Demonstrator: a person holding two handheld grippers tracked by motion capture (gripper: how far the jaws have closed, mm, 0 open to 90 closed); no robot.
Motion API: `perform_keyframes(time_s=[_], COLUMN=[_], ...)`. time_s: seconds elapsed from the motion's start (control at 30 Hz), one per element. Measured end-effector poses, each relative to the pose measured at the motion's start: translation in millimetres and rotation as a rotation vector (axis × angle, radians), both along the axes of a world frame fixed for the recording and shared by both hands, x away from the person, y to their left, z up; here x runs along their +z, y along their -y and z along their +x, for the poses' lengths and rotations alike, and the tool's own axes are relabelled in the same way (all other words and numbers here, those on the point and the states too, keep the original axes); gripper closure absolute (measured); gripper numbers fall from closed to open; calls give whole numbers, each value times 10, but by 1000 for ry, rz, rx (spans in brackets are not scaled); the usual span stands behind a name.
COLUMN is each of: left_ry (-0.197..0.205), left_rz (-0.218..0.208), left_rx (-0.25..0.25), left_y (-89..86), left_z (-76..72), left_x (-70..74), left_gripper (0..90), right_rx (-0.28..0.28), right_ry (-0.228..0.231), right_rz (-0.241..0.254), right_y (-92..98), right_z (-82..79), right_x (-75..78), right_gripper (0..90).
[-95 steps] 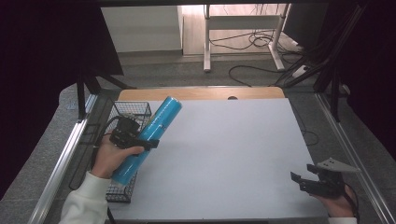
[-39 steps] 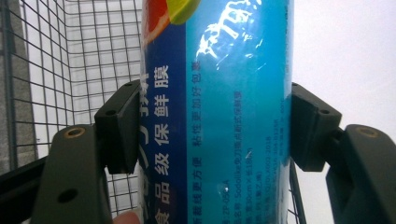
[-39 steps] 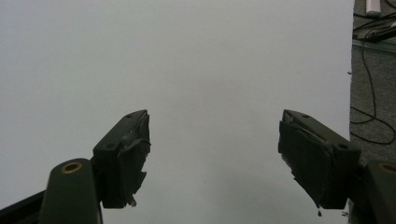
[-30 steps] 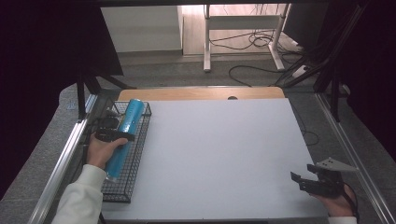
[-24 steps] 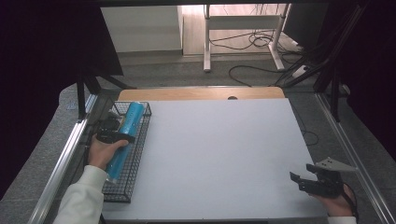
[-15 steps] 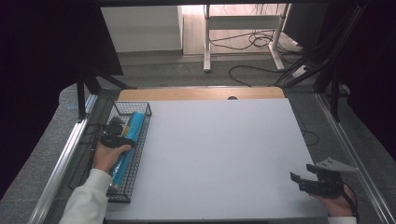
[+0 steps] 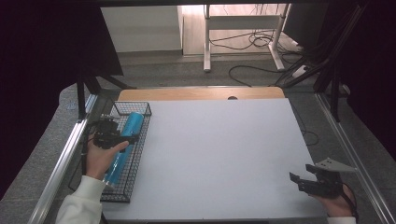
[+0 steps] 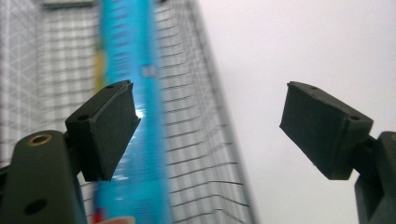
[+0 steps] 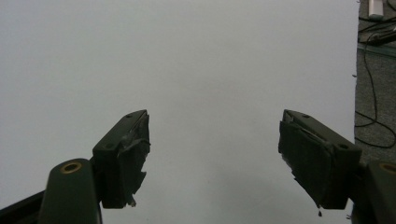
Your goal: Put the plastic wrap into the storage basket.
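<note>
The blue tube [image 7: 125, 140], earlier held up by the left gripper [image 7: 108, 134], now lies in the wire basket [image 7: 140, 109] at the desk's [image 7: 224, 149] left edge, both grippers' jaws wide open, the right gripper [image 7: 299, 179] unmoved.

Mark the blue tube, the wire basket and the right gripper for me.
Blue cylindrical tube [image 7: 130, 128], high view, its upper half.
Black wire-mesh basket [image 7: 132, 104], high view, far rim.
Right gripper [image 9: 212, 156], right gripper view, gap between its open jaws.
</note>
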State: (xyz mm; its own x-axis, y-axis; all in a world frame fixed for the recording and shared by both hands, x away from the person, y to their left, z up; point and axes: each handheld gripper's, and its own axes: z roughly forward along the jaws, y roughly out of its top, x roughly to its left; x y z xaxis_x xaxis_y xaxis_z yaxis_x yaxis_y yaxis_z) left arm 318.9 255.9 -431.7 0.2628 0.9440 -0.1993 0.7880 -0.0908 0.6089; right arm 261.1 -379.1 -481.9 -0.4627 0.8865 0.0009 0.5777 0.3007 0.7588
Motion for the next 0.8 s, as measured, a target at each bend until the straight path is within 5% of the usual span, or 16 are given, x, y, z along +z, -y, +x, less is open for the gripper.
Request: perform_keyframes(time_s=[0.07,0.23,0.57,0.8], left_ry=[8,103,104,126], left_rz=[0,-26,-62,-67], left_rx=[-14,-93,-228,-277], left_y=[30,258,587,787], left_z=[-20,-213,-444,-649], left_x=[8,39,-80,-195], left_gripper=[177,192,200,213], right_rx=[0,13,23,48], right_ry=[2,12,19,35], right_rz=[2,-2,-5,-12], right_y=[-9,-35,-84,-141], right_z=[-1,-2,-20,-33], right_x=[-1,9,35,51], right_gripper=[251,250,248,248])
